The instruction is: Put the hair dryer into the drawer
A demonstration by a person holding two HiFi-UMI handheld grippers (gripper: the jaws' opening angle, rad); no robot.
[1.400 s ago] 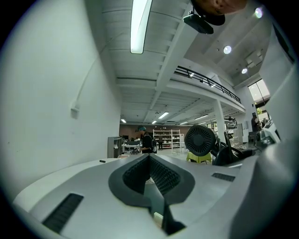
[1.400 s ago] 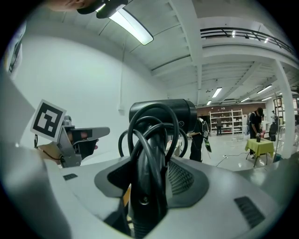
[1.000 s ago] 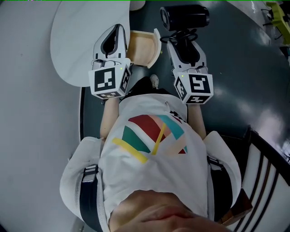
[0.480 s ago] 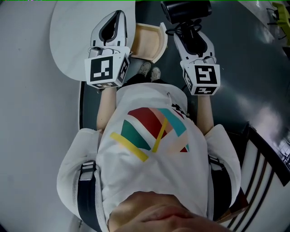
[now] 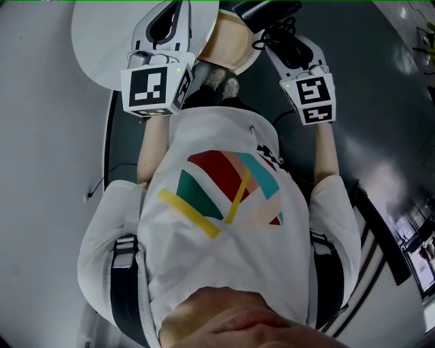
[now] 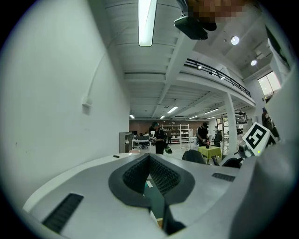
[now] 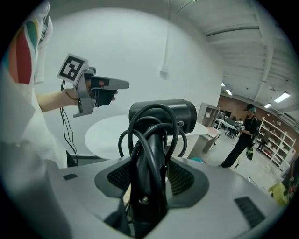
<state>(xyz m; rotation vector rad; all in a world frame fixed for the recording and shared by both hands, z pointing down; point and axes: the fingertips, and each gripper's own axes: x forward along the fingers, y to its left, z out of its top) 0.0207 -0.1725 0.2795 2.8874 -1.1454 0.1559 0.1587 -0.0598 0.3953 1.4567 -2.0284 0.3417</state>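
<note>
The black hair dryer (image 7: 163, 114) has its cord looped round the handle, and my right gripper (image 7: 152, 164) is shut on that handle. In the head view the hair dryer (image 5: 262, 8) is at the top edge, over the right rim of the open light-wood drawer (image 5: 228, 42), with the right gripper (image 5: 272, 39) just behind it. My left gripper (image 5: 178, 8) is to the left of the drawer, over the table's edge. Its tips meet with nothing between them (image 6: 149, 158). The right gripper view also shows the left gripper (image 7: 100, 88) held level.
A round white table (image 5: 102, 41) is at the top left beside a pale wall. The person's shoes (image 5: 219, 78) stand on dark floor below the drawer. Dark railing bars (image 5: 380, 224) run at the lower right. Distant people and shelves show in both gripper views.
Both grippers have moved toward the top of the head view. The dryer has gone from beside the drawer's right side to over its rim, partly cut off by the frame.
</note>
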